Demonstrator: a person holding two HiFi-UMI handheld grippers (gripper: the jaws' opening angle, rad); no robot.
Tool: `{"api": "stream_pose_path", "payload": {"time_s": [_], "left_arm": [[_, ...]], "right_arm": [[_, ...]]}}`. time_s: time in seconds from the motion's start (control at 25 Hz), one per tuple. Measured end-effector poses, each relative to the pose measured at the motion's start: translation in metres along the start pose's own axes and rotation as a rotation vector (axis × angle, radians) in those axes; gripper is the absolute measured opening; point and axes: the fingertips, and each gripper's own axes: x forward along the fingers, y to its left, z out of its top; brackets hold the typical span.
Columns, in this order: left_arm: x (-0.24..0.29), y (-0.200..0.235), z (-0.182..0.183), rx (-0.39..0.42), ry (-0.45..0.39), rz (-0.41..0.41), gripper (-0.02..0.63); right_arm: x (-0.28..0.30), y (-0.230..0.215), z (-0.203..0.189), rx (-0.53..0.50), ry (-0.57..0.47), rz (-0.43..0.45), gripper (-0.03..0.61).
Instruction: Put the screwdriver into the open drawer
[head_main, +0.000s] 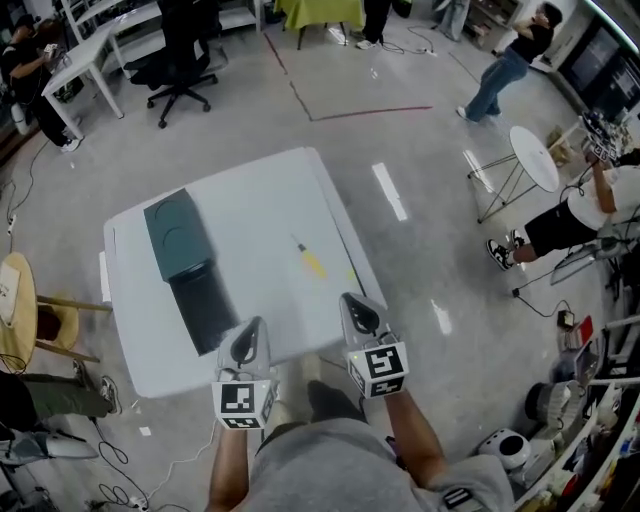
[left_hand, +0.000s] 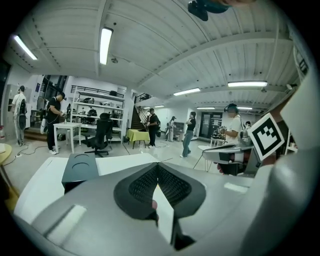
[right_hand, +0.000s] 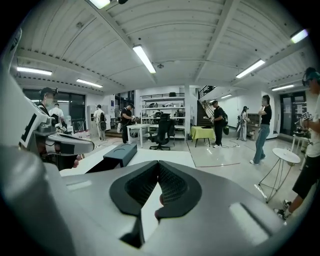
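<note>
A screwdriver (head_main: 308, 258) with a yellow handle lies on the white table (head_main: 270, 200), right of centre. At the table's left stands a dark teal drawer unit (head_main: 178, 235), (left_hand: 80, 167), (right_hand: 120, 154); its open drawer (head_main: 205, 305) is pulled out toward me. My left gripper (head_main: 252, 335), (left_hand: 157, 166) hovers at the near table edge, just right of the open drawer, shut and empty. My right gripper (head_main: 352, 305), (right_hand: 158, 164) is over the near right edge, a little short of the screwdriver, shut with nothing in it. The screwdriver is hidden in both gripper views.
A wooden stool (head_main: 15, 300) stands left of the table and a round white side table (head_main: 535, 158) to the right. Beyond the table are a black office chair (head_main: 180, 60), white desks and several standing people. Equipment clutters the floor at the lower right.
</note>
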Motion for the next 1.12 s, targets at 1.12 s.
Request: {"api": "stream_pose_path", "payload": {"time_s": [1.12], "left_arm": [[0.12,0.043,-0.081,-0.135,0.21,0.124,0.012]], "right_arm": [[0.165,-0.038,-0.1,-0.041,0.301,0.191,0.005]]}}
